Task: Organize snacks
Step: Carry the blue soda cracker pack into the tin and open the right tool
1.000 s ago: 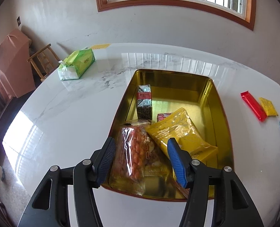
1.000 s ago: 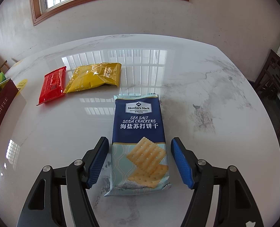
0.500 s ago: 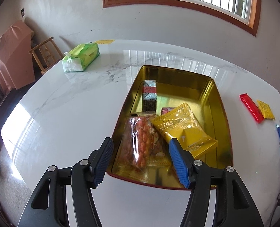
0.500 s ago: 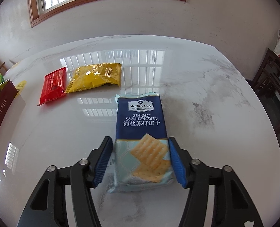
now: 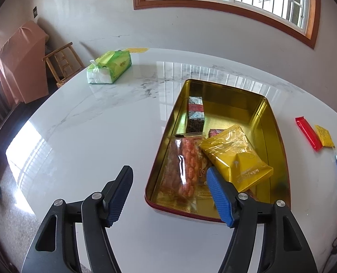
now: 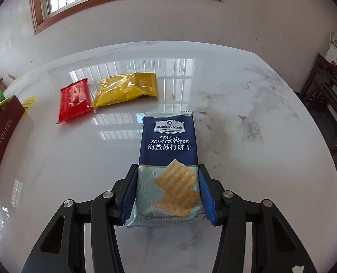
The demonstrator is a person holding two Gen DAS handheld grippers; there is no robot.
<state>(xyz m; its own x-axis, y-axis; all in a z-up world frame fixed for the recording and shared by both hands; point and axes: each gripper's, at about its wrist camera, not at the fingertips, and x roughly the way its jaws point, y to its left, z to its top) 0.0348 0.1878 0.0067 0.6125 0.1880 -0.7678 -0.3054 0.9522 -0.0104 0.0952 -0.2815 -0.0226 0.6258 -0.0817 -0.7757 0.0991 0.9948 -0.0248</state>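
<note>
Gold metal fills the middle of my left wrist view: the open tin sits on the white marble table, from centre out toward 3 o'clock. Inside it, a clear bag of orange snacks lies along the near left wall, a yellow pouch overlaps its right edge, and a dark upright packet stands at about 12 o'clock of them. A small pink wrapper peeks out behind the pouch, mostly hidden. My left gripper is spread wide with nothing in it; its right finger covers part of the tin's near corner. A green tissue pack rests at 11 o'clock. At 3 o'clock a red bar and a small yellow packet lie side by side, and a blue scrap at the edge is too cropped to identify.

In my right wrist view, my right gripper is pinched on the lower end of the blue cracker pack, both pads pressed to its sides. The pack's bottom edge seems off the table, though I can't tell for certain. At 11 o'clock the red bar touches the yellow packet. The tin's maroon outer wall is cut off at 9 o'clock.
</note>
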